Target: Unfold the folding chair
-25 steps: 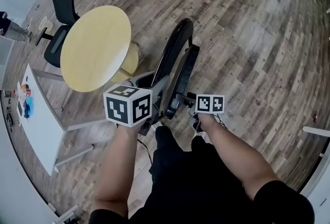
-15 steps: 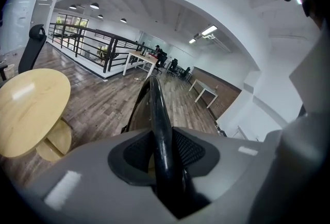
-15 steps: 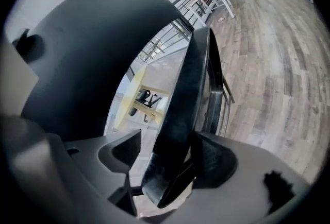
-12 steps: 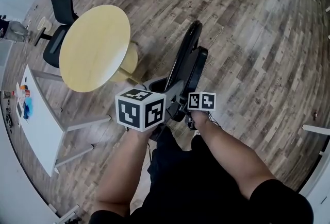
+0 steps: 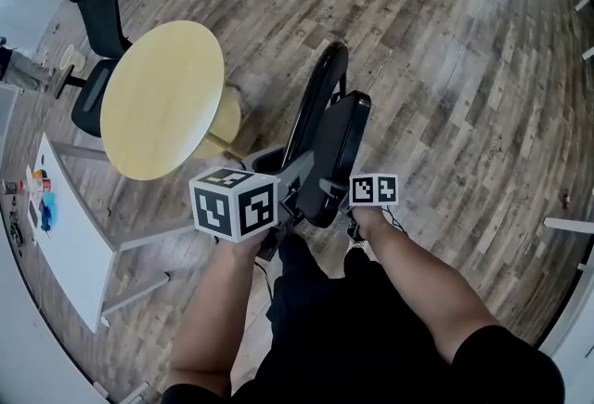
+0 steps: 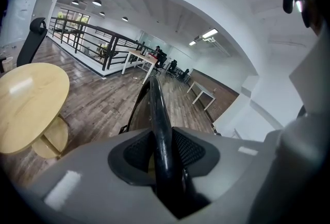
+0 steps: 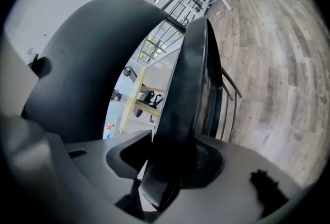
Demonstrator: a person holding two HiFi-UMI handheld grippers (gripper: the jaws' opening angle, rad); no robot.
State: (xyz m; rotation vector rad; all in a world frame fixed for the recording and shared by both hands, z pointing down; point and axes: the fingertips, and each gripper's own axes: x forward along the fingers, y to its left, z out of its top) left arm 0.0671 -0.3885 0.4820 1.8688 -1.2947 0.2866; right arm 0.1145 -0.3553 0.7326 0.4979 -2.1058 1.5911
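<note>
Left gripper [image 6: 164, 164] squeezed back bar [image 6: 156, 109] and held folding chair [image 5: 327, 119] steady. Right gripper [image 7: 172, 166] jaws just closed on seat [image 7: 188, 84], likely to pull it open.

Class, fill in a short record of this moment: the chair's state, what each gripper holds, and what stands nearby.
chair: folding chair, black, folded, upright on the wooden floor
left gripper: fingers shut on the chair's frame tube
right gripper: fingers have just been closing, now on the edge of the seat
nearby: round yellow table at the chair's left; black office chair beyond it
</note>
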